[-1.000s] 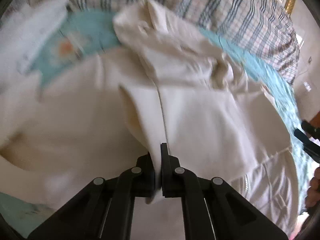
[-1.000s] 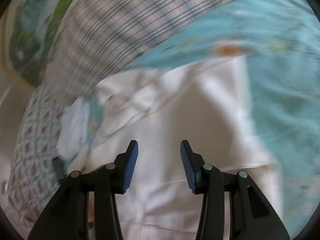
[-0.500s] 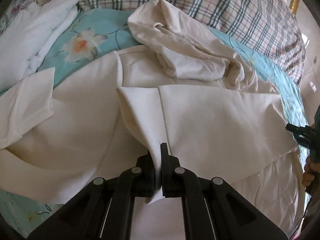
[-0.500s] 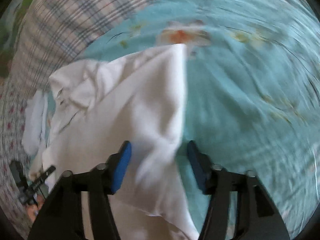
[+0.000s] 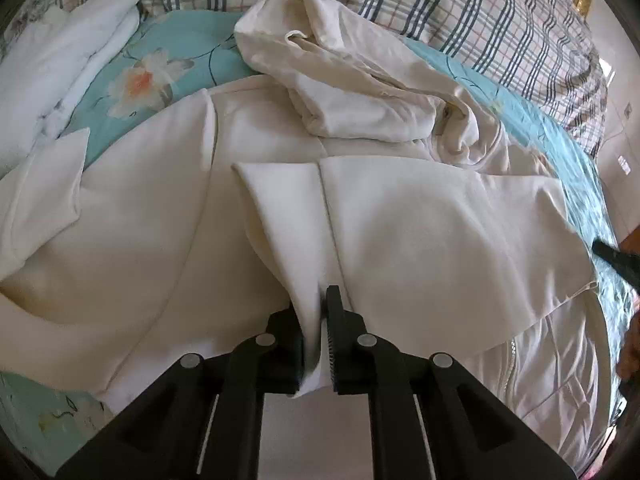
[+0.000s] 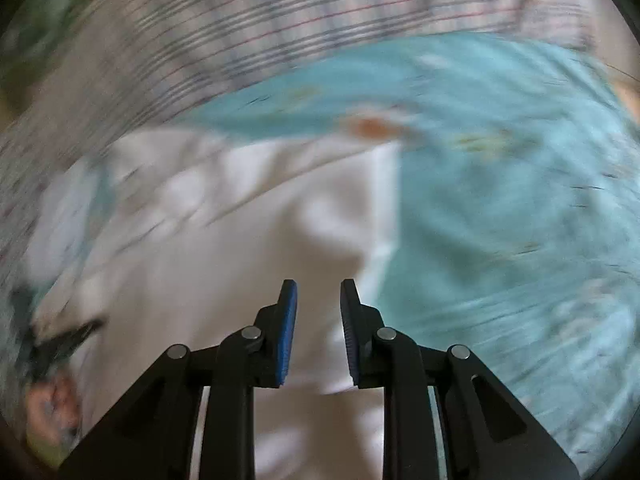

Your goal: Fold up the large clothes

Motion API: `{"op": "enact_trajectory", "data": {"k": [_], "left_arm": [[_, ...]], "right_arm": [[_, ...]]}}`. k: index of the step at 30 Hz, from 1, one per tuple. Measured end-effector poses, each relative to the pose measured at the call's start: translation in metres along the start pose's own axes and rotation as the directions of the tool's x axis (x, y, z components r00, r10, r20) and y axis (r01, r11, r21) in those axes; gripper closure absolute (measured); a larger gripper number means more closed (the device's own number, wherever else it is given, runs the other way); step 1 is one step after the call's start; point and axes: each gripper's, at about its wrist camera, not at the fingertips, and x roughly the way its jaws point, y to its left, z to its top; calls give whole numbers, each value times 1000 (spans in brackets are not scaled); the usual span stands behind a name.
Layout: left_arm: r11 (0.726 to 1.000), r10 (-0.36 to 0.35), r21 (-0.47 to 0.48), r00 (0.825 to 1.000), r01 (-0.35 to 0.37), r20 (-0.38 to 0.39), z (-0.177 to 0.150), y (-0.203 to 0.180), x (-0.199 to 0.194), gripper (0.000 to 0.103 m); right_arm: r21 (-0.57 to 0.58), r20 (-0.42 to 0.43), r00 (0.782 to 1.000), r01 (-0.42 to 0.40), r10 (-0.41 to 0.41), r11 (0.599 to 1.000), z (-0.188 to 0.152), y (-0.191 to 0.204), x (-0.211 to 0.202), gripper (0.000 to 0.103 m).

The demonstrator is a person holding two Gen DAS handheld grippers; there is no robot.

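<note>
A large cream hooded jacket [image 5: 132,240] lies spread on a teal floral bedsheet [image 5: 160,68]. Its hood [image 5: 344,76] is bunched at the far end and a zipper [image 5: 512,360] shows at the lower right. My left gripper [image 5: 318,312] is shut on a fold of the jacket's cloth, which lies folded over the body. My right gripper [image 6: 318,292] is open and empty, hovering over the jacket's right edge [image 6: 240,260]; that view is blurred by motion. The right gripper's tip also shows at the right edge of the left wrist view [image 5: 616,260].
A plaid pillow or quilt [image 5: 460,4] lies along the far side of the bed. Folded white cloth [image 5: 52,68] sits at the far left. A loose cream sleeve [image 5: 44,196] lies at the left. Teal sheet [image 6: 520,220] extends right of the jacket.
The left gripper keeps its hold and has barely moved. The right gripper has swung over the jacket's edge, and its jaws stand closer together than half a second ago.
</note>
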Motion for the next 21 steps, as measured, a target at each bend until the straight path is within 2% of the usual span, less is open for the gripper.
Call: {"op": "enact_trajectory", "data": {"k": [1, 3, 5, 6, 7, 8, 10, 12, 15, 18, 20, 21], "left_arm": [[1000, 2, -3, 1000, -2, -3, -2, 0, -1, 92], [1000, 5, -5, 1000, -5, 2, -7, 2, -9, 90], [1000, 23, -5, 1000, -23, 11, -14, 10, -25, 85], [999, 35, -4, 999, -35, 21, -16, 15, -33, 79], [998, 59, -6, 997, -59, 44, -17, 23, -47, 61], [997, 81, -12, 995, -81, 64, -16, 30, -57, 35], [990, 138, -25, 982, -136, 127, -13, 45, -79, 21], [978, 208, -15, 965, -208, 161, -3, 59, -91, 20], [944, 318, 48, 940, -325, 124, 12, 78, -77, 16], [886, 448, 106, 893, -451, 45, 18, 102, -42, 15], [864, 494, 105, 870, -492, 16, 20, 119, -23, 15], [867, 491, 86, 871, -490, 7, 22, 128, -19, 16]], "right_arm": [[-29, -49, 999, -8, 7, 1000, -7, 8, 9, 80], [-34, -123, 990, 69, -73, 997, -18, 2, 30, 80], [34, -102, 994, 33, -29, 999, -22, -10, 27, 81], [71, -99, 995, 29, -22, 997, -21, -12, 19, 80], [79, -95, 995, 27, -19, 996, -20, -10, 13, 80], [78, -80, 997, 9, -2, 997, -20, -6, 6, 77], [58, -53, 997, -46, 49, 997, -22, 7, -11, 70], [44, -43, 995, -87, 89, 995, -27, 22, -20, 57], [46, -57, 987, -150, 152, 988, -40, 41, -25, 56], [55, -92, 978, -183, 188, 982, -49, 56, -20, 56], [52, -112, 975, -189, 194, 981, -51, 65, -15, 56], [49, -120, 973, -190, 195, 980, -51, 68, -14, 56]]}}
